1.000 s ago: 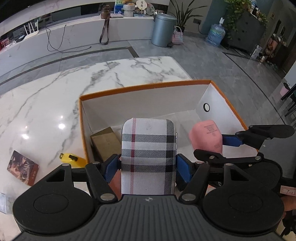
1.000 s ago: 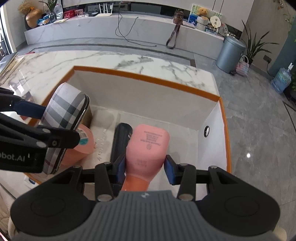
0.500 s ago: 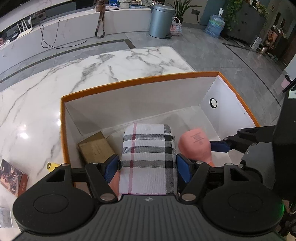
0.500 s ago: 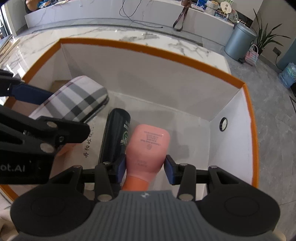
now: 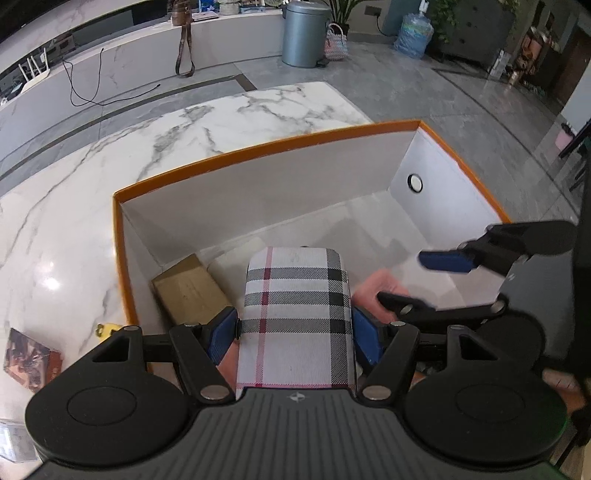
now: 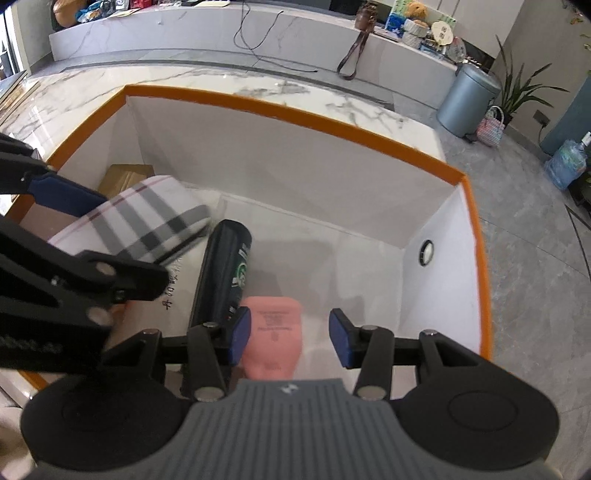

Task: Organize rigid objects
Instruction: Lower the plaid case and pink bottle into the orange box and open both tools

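A white box with an orange rim [image 5: 258,147] [image 6: 295,110] stands on the marble table. My left gripper [image 5: 295,332] [image 6: 110,236] is shut on a plaid case [image 5: 295,306] [image 6: 147,214], tilted low over the box's left part. My right gripper [image 6: 290,334] [image 5: 424,282] is inside the box, its jaws opening. A pink bottle [image 6: 273,332] [image 5: 373,288], blurred, sits between them beside the left pad; a gap shows at the right pad [image 6: 340,338]. On the box floor lie a dark bottle [image 6: 225,269] and a brown carton [image 5: 188,291] [image 6: 125,177].
On the marble table [image 5: 184,129] left of the box lie a small yellow object [image 5: 105,328] and a dark picture card [image 5: 29,362]. The right half of the box floor [image 6: 362,266] is bare. A grey bin [image 5: 304,33] stands on the floor beyond.
Both grippers have sunk deeper into the box. The right jaws have widened and the pink bottle has slipped lower between them. The plaid case stays gripped.
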Motion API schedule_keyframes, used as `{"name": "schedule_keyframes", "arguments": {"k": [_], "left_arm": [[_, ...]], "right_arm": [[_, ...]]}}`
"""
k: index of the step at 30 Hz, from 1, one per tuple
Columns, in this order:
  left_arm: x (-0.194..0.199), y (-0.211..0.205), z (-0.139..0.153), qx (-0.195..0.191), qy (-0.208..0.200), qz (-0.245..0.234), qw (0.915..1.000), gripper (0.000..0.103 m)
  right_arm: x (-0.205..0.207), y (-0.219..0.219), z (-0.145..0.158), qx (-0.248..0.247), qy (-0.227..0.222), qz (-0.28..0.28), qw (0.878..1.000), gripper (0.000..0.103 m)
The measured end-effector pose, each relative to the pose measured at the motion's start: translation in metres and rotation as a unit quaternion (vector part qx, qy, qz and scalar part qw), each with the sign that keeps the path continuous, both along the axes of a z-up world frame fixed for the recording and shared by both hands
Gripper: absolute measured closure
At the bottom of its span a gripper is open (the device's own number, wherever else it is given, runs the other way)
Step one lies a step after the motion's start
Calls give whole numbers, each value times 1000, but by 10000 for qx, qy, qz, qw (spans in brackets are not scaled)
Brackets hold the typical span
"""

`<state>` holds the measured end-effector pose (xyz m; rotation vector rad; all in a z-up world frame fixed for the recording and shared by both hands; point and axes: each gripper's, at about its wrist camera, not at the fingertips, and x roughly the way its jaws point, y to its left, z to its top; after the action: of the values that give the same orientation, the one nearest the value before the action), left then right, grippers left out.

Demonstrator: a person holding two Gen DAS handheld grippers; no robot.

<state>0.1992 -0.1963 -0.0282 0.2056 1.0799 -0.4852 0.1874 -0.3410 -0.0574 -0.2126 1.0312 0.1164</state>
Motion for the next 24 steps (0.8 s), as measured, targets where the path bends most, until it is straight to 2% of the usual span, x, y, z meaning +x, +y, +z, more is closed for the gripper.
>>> {"name": "schedule_keyframes", "arguments": {"k": [10,13,24], "left_arm": [[-16,0,-1,400,127,-354,9985,25],[-15,-2,2,232,111,-503,9984,25],[26,-24,2,-202,166,-50,9996,25]], "right_arm": [[-16,-10,4,96,-107,-152,9998,56],[-18,-9,7,135,-154,-146,9997,56],[-9,-25,13,139,-326,-318,9989,58]]}}
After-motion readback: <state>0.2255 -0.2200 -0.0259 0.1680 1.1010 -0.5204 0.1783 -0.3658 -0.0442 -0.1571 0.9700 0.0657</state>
